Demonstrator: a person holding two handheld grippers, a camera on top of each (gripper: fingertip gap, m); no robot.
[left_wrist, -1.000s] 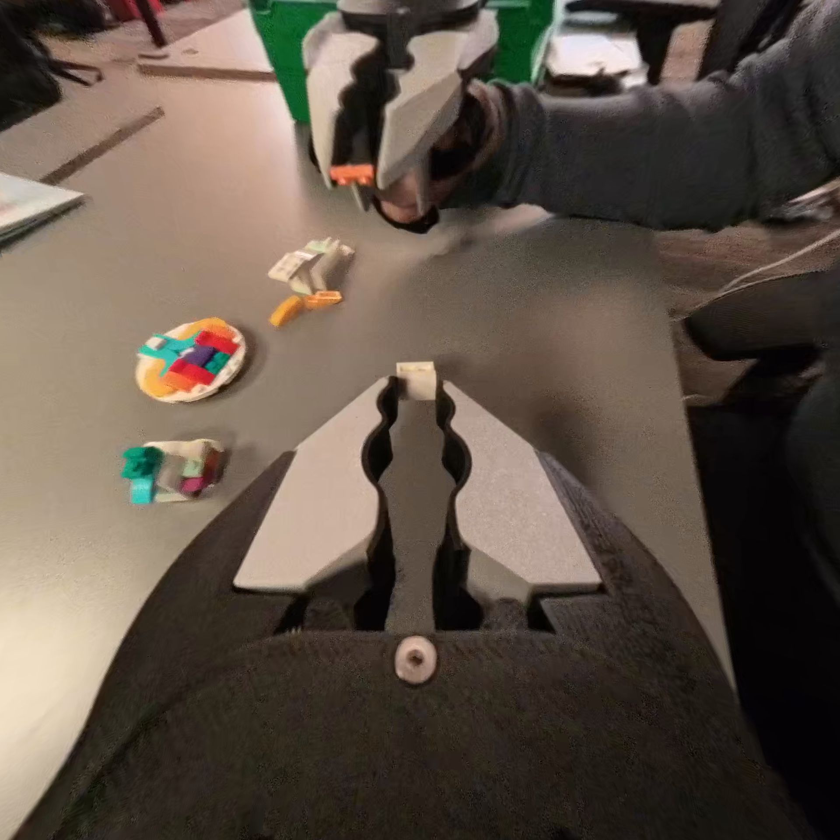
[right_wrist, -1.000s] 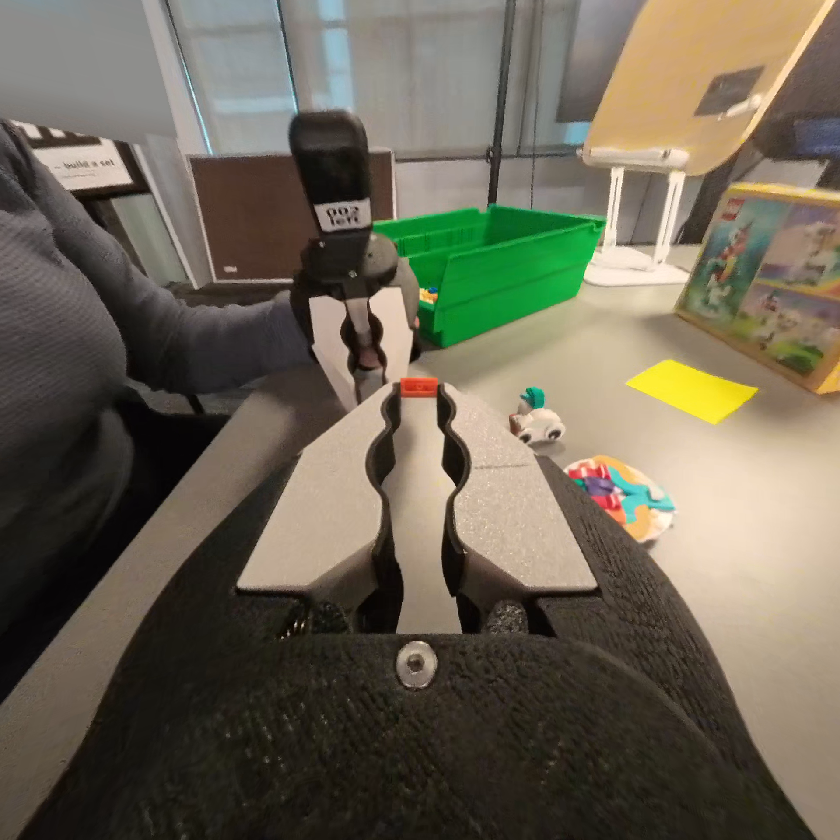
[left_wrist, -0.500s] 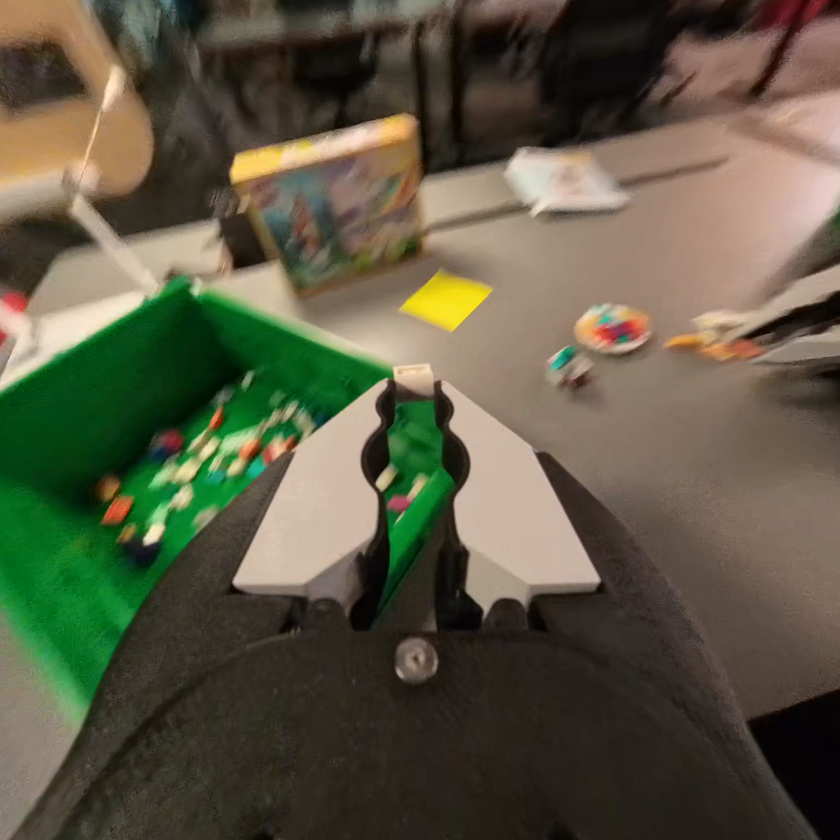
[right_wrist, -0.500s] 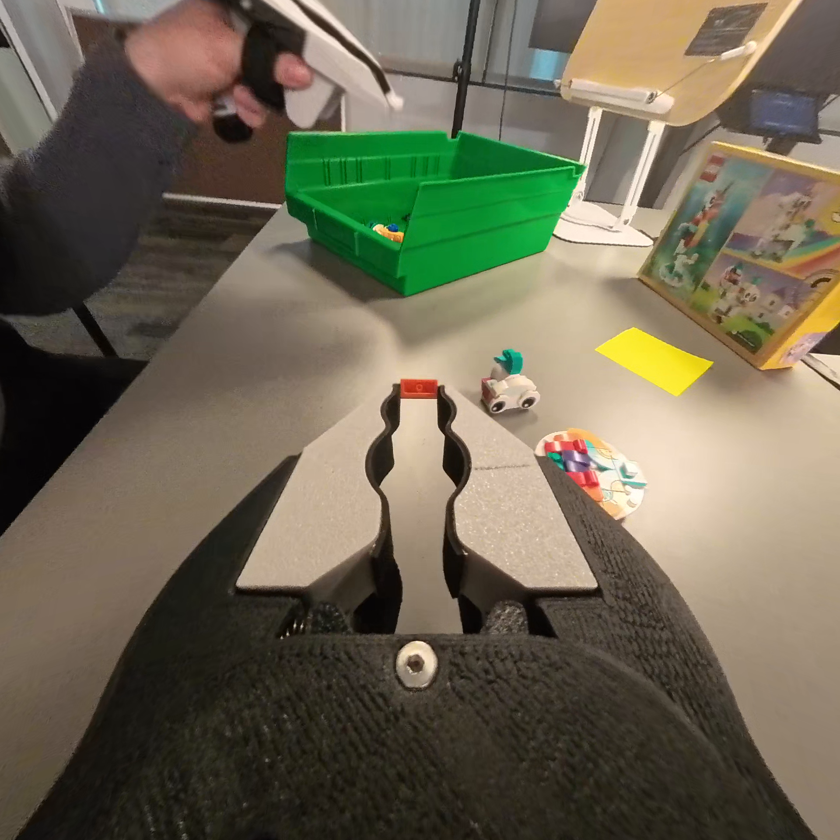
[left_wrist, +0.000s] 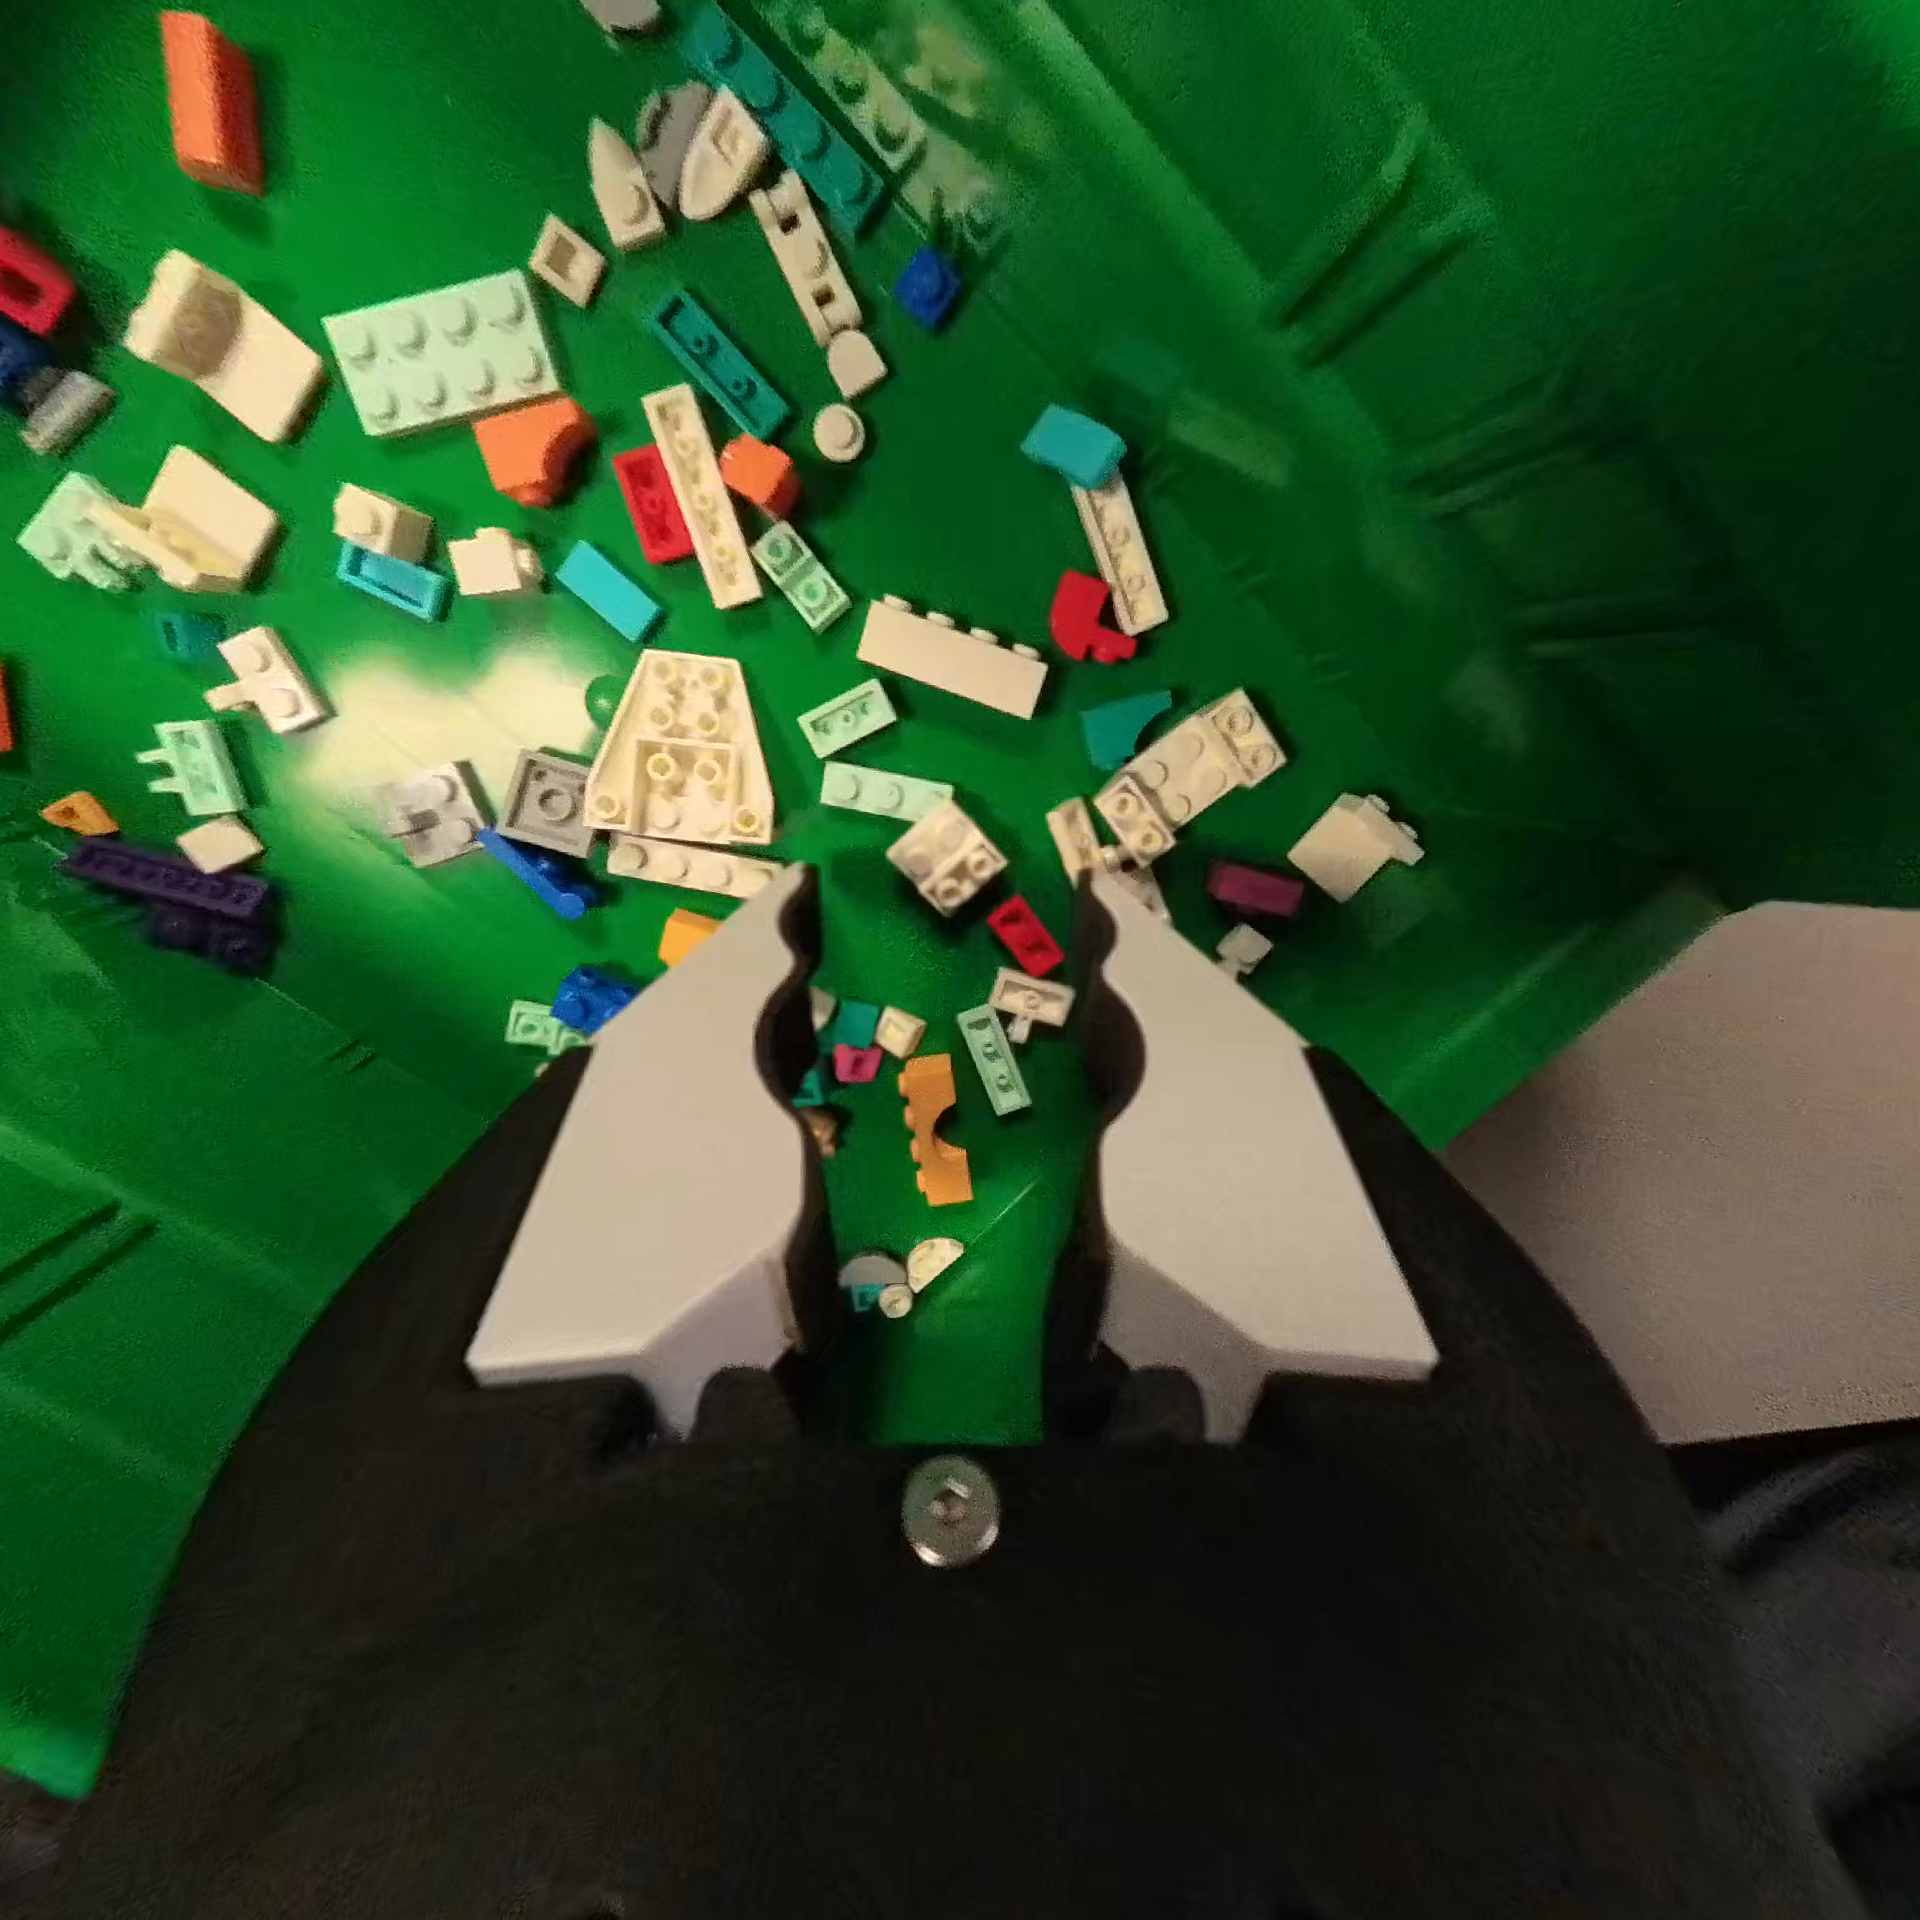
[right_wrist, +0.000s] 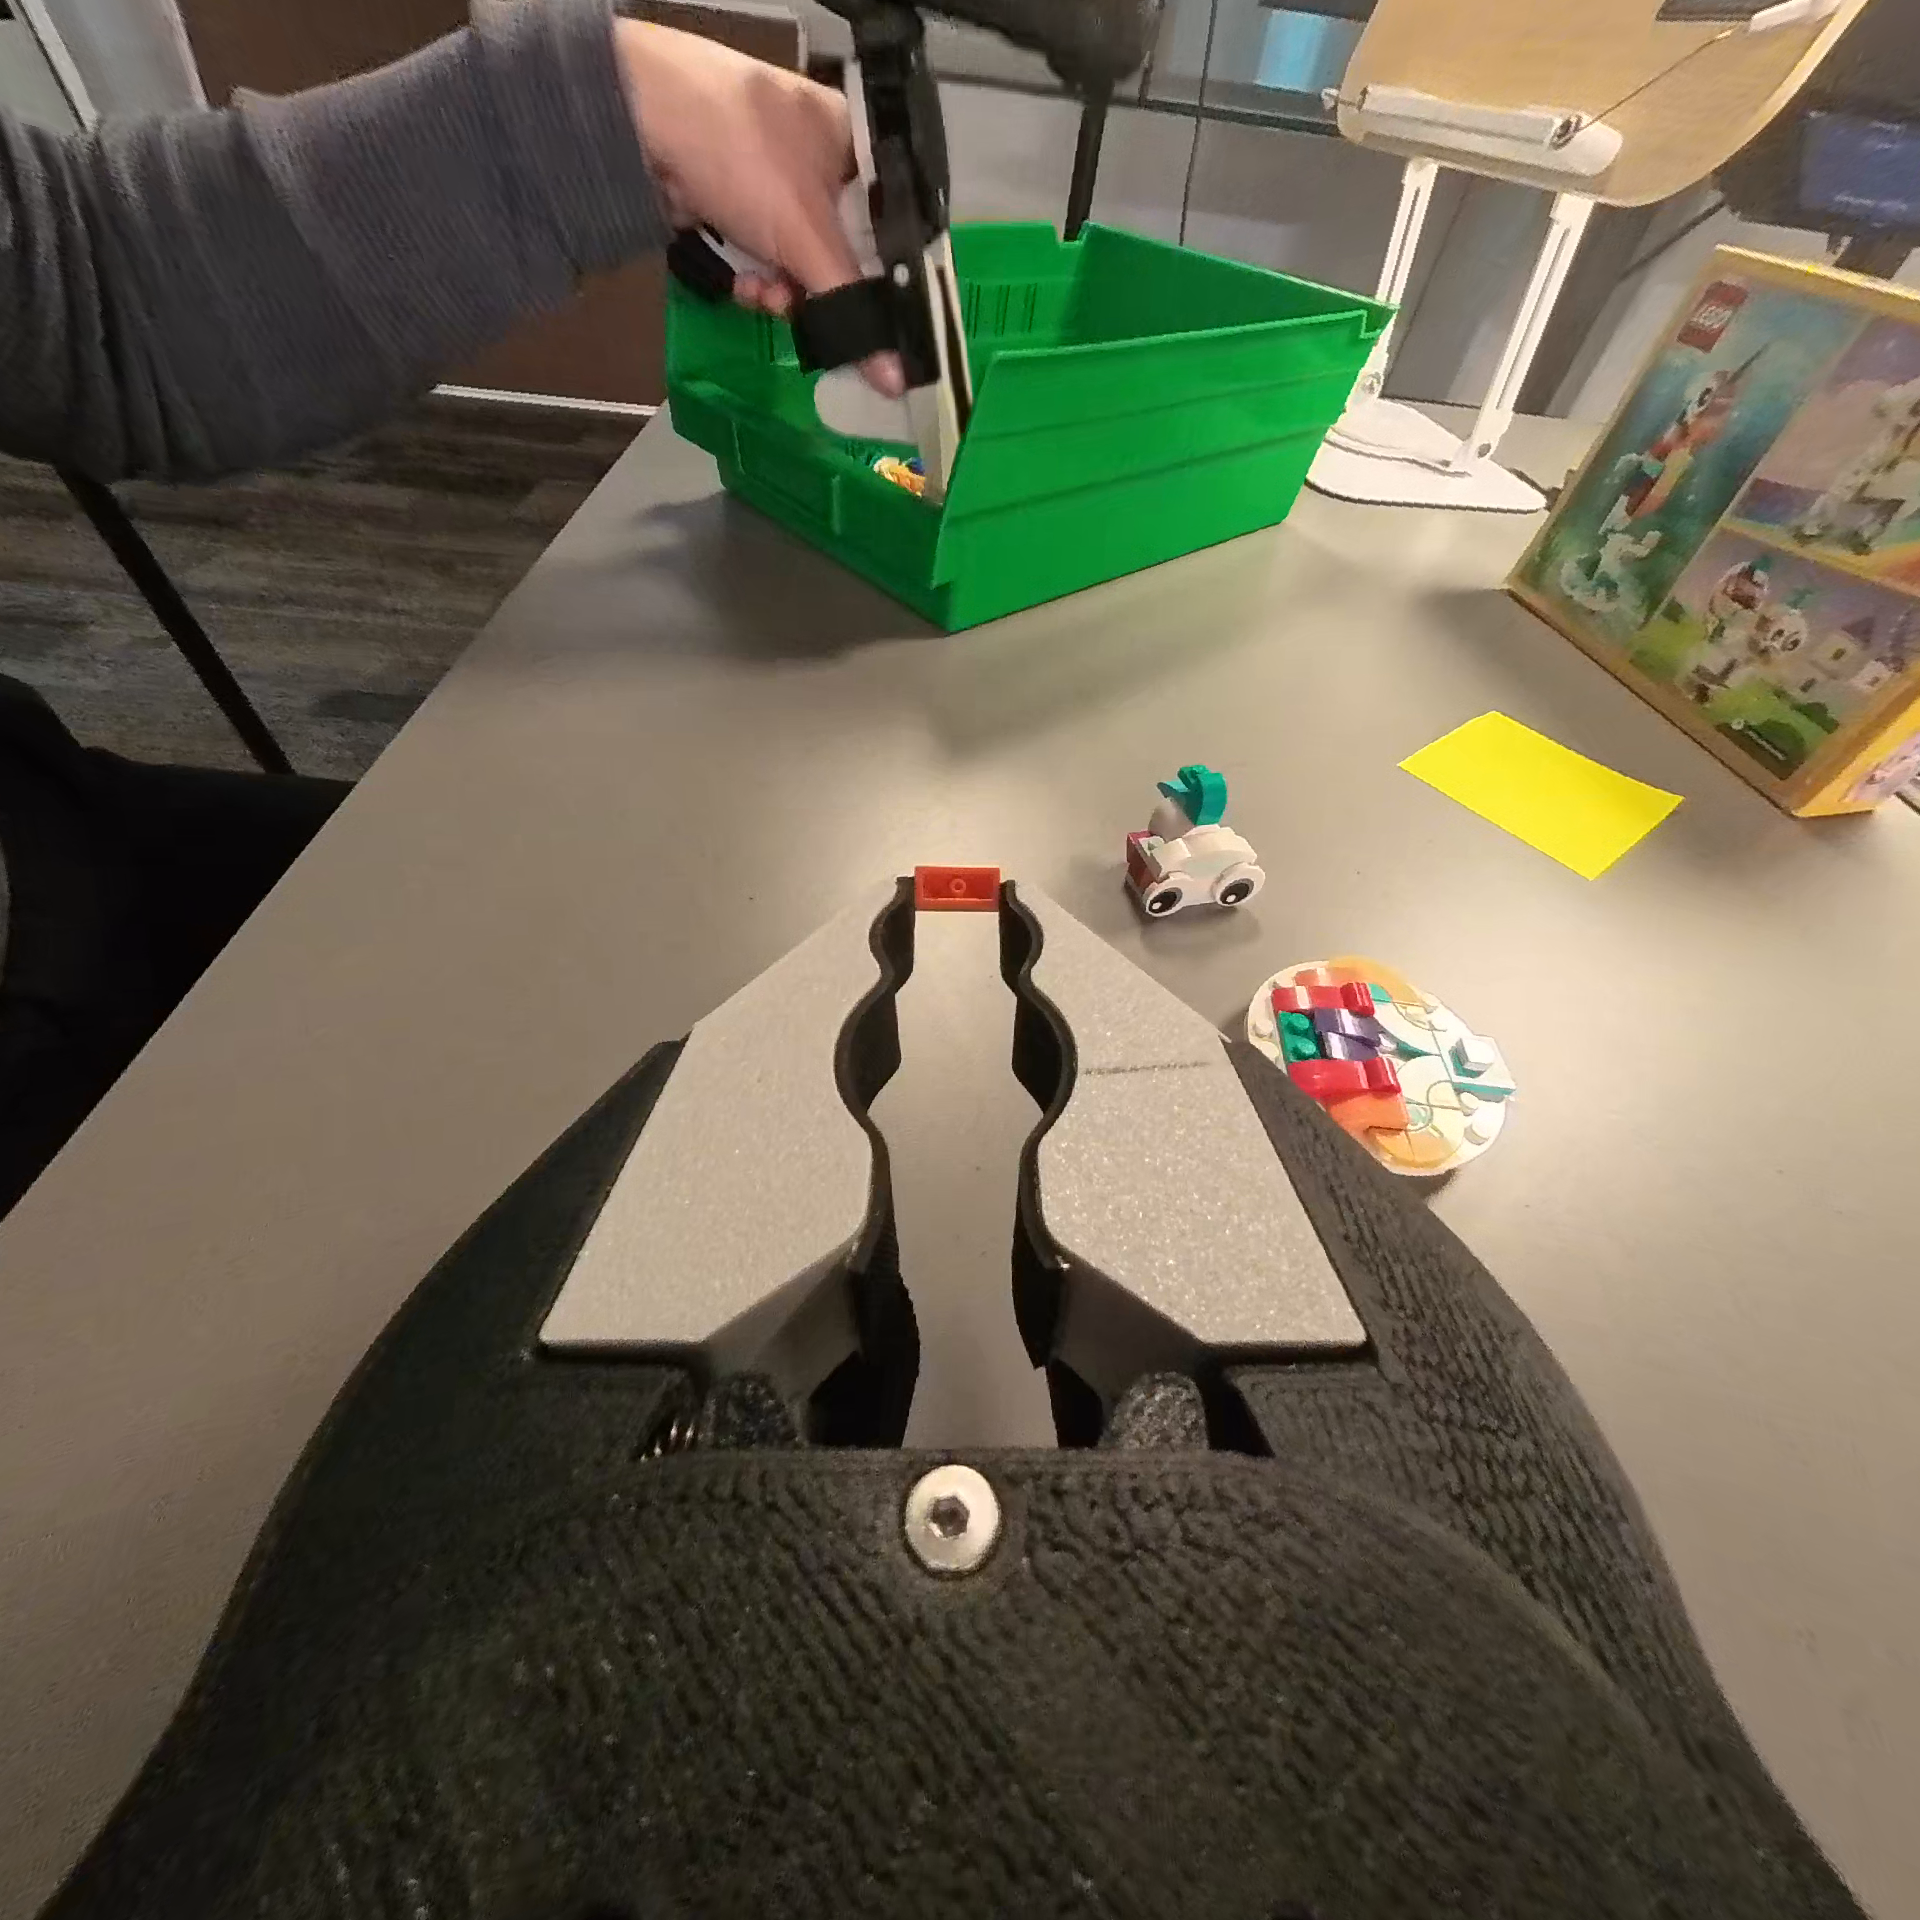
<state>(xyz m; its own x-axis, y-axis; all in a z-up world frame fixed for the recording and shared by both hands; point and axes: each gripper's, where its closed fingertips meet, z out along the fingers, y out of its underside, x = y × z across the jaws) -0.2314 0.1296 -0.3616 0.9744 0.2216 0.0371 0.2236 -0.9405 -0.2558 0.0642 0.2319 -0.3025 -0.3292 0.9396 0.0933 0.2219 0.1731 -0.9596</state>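
red plate (right_wrist: 957, 888) between right gripper (right_wrist: 957, 902) jaws

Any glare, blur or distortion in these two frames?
Left wrist view: bright glare patch on the green bin floor, bricks blurred toward the top edge, walls bowed by the wide lens. Right wrist view: sharp and evenly lit; soft shadow beside the bin on the table.
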